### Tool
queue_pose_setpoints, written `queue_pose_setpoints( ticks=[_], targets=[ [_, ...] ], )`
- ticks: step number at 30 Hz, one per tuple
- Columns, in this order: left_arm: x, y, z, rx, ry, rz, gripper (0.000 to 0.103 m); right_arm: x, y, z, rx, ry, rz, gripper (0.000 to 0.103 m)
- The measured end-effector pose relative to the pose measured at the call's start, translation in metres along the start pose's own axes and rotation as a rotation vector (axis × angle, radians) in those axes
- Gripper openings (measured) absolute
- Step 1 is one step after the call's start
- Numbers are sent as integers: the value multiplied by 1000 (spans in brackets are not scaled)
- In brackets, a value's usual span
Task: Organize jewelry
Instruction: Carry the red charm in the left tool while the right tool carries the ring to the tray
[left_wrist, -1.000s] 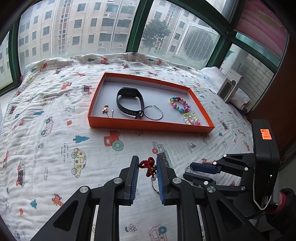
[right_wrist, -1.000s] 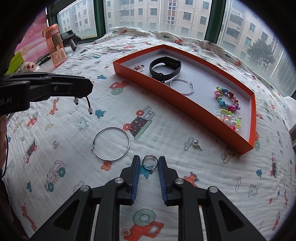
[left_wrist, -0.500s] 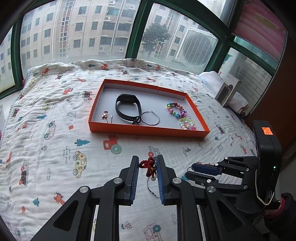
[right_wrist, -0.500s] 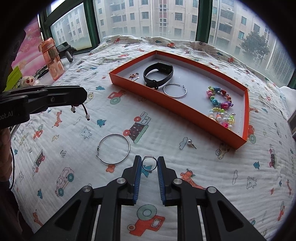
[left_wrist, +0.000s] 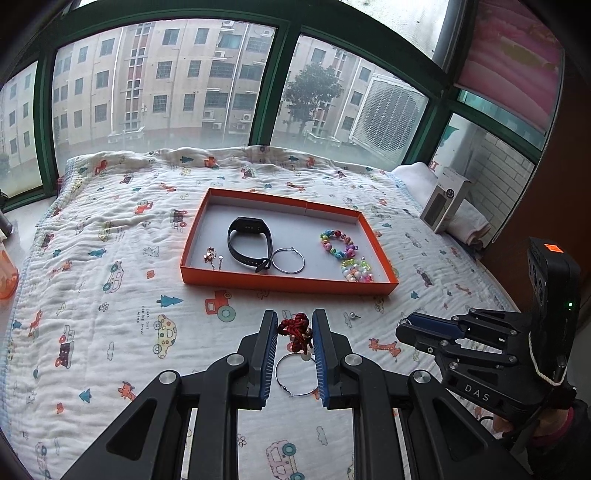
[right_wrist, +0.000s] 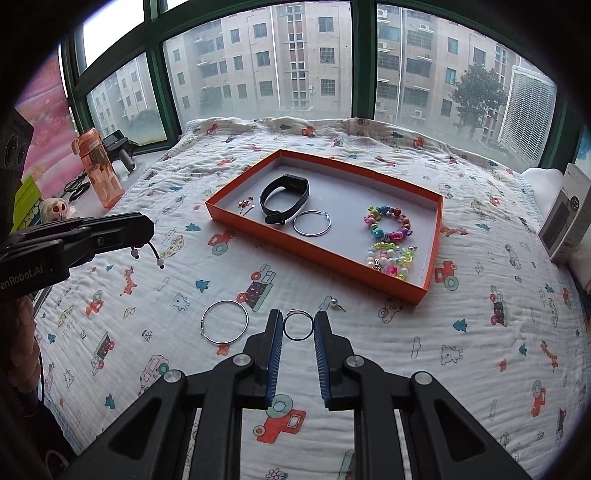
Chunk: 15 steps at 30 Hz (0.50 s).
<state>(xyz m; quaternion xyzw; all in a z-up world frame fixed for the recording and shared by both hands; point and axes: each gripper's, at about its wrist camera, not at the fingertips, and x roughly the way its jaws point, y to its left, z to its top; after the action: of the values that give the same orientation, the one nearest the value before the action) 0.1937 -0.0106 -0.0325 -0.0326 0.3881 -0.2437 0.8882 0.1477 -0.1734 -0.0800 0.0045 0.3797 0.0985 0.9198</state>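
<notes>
Where left claw (right_wrist: 147, 230) grips red cord (left_wrist: 297, 330), knot hidden, beads dangling

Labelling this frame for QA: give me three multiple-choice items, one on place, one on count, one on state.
1. Where does the pearl stud earring lie?
A. in the orange tray
B. on the blanket, outside the tray
C. in a gripper

2. How many beaded bracelets lie in the orange tray?
A. one
B. two
C. four

3. What is the right gripper doing?
A. shut on a thin metal ring
B. open over a hoop
C. holding the black wristband

Answers:
1 B: the stud rests on the printed blanket, near the tray's front wall.
2 B: a bright one and a paler one lie side by side at the tray's right end.
3 A: the ring sits clamped between the blue pads, while the left gripper holds a red knotted cord bracelet.
</notes>
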Motion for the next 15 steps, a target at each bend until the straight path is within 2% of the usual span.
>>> queue_pose_setpoints(
  ticks=[7, 15],
  targets=[
    [-18, -15, 6, 20, -43, 31, 20, -21, -7, 6, 10, -60, -20, 20],
    [-27, -26, 9, 16, -68, 64, 20, -32, -15, 7, 17, -90, -21, 20]
  ],
)
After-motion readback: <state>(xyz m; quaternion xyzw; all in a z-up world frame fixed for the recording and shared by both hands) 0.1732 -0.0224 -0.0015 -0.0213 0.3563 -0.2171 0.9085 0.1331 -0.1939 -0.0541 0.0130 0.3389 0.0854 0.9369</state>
